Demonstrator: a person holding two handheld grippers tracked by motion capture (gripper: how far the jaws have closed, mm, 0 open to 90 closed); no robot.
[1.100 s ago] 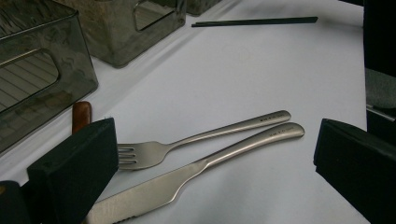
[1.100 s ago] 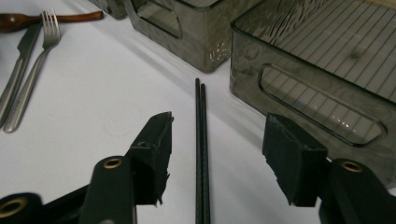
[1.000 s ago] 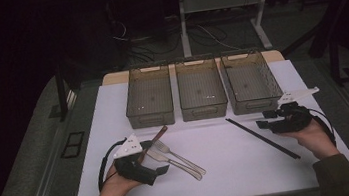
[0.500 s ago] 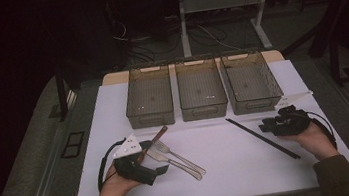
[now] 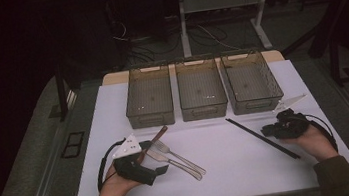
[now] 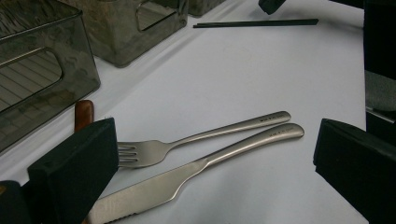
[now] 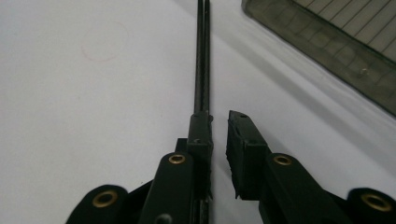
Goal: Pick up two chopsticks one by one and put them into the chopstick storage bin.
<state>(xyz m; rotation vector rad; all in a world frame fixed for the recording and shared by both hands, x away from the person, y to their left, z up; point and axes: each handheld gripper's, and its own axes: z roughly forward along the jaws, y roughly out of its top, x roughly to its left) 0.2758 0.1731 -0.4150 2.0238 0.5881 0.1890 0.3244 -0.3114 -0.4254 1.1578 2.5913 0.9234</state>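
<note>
chopsticks lying beside the right tool

chopsticks (image 5: 262, 137) are lying as a black pair on the white surface (image 5: 232, 171), running diagonally from just in front of the right bin (image 5: 251, 81) toward the right hand (image 5: 314, 141). the right tool (image 7: 218, 116) is resting low, jaws narrowly parted, one jaw lying along the sticks' near end. the left tool (image 5: 163, 169) is sitting gaping wide, gripped from behind by the left hand (image 5: 115, 183), facing the fork (image 6: 196, 140) and knife (image 6: 187, 179).
</note>
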